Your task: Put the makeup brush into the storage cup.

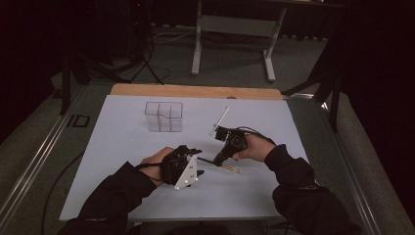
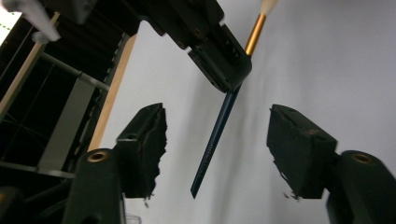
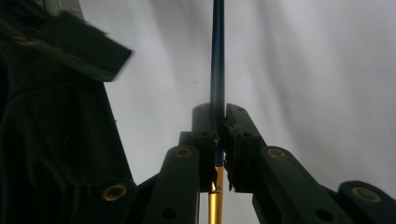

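Left gripper view: right gripper is clamping the dark-blue, gold-ferruled paintbrush at twelve o'clock; left gripper jaws are gaping half-open around its handle, not touching.

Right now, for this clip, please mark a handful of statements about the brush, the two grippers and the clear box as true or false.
1. The right gripper has its jaws clamped on the paintbrush. True.
2. The left gripper already pinches the brush handle. False: its jaws stand apart on either side of the dark handle, and the pads do not touch it.
3. The brush has a gold ferrule next to its dark blue handle. True.
4. The clear compartment box is held in the left gripper. False: it stands by itself on the white sheet, farther up the table.
5. A second, white stick-like thing lies on the sheet beyond the right gripper. True.
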A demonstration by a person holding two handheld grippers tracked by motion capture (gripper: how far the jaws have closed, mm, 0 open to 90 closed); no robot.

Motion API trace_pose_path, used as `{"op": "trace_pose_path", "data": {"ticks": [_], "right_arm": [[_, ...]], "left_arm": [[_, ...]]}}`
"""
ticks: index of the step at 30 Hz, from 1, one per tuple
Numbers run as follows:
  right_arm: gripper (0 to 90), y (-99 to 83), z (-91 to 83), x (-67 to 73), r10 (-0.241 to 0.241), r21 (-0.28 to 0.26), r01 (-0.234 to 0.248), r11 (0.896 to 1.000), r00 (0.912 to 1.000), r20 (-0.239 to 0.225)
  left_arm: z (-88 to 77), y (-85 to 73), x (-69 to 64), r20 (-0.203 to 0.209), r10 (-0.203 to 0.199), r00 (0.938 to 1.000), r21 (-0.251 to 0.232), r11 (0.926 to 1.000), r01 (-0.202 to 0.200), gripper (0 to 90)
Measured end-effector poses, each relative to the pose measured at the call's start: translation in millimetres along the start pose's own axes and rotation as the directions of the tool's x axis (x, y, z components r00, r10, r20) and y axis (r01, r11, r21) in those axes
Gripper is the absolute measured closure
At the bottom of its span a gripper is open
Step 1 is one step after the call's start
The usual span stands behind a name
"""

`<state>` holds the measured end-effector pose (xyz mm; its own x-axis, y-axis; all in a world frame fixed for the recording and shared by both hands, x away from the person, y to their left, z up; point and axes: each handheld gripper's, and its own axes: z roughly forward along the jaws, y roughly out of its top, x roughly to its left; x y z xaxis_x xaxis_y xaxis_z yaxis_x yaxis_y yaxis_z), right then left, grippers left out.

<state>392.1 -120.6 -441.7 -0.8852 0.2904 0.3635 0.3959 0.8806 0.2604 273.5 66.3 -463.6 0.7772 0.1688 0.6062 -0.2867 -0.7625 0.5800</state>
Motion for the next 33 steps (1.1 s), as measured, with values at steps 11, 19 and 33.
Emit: {"op": "trace_pose_path", "data": {"ticks": [11,19,33], "right_arm": [[83.3,0.7,-2.5,2.2,0.005,-0.001,-0.005,1.0,0.9998,-0.021],[83.3,3.6,-2.0,4.4,0.006,-0.001,-0.006,1.0,0.9992,-0.04],[83.3,9.3,0.3,6.9,0.008,0.001,-0.008,1.0,0.999,-0.044]], "left_arm": [[16.2,-0.9,-14.6,-0.043,0.21,0.9768,0.086,0.9748,-0.206,55.5],[20.7,1.5,-19.4,-0.074,0.286,0.9554,0.124,0.9532,-0.276,70.3],[30.9,5.2,-28.3,-0.099,0.371,0.9234,0.173,0.9203,-0.351,77.5]]}}
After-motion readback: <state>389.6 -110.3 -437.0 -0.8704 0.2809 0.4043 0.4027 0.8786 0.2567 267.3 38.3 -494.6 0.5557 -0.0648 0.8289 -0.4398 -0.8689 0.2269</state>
